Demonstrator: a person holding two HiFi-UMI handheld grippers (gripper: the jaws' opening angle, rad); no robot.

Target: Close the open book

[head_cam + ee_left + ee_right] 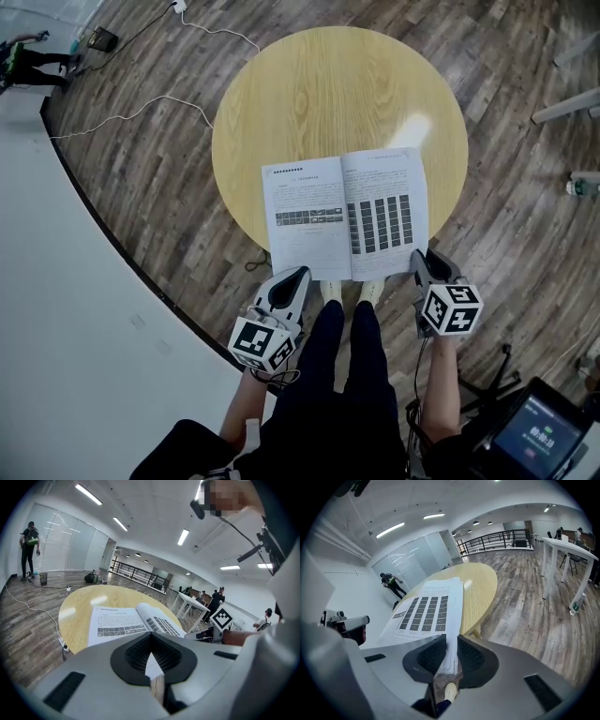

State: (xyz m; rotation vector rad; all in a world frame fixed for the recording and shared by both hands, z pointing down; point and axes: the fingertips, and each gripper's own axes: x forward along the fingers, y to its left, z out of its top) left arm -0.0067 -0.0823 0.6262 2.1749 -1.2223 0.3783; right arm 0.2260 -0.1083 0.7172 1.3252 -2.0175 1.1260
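Risk of thin pages buckling, tearing or slipping out of right gripper (pixel 451 641), fingers clenched only on near right corner of open book (pixel 347 211) lying flat ahead, with left gripper (pixel 151 638) pinched shut, empty, beside other near corner.

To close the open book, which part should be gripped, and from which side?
On the open book, grip the near outer corner of the right-hand pages, coming from the person's side. That corner overhangs the round table, so fingers fit on both faces, and the spine runs away from the person, letting that half swing over leftward. The right gripper holds exactly there.
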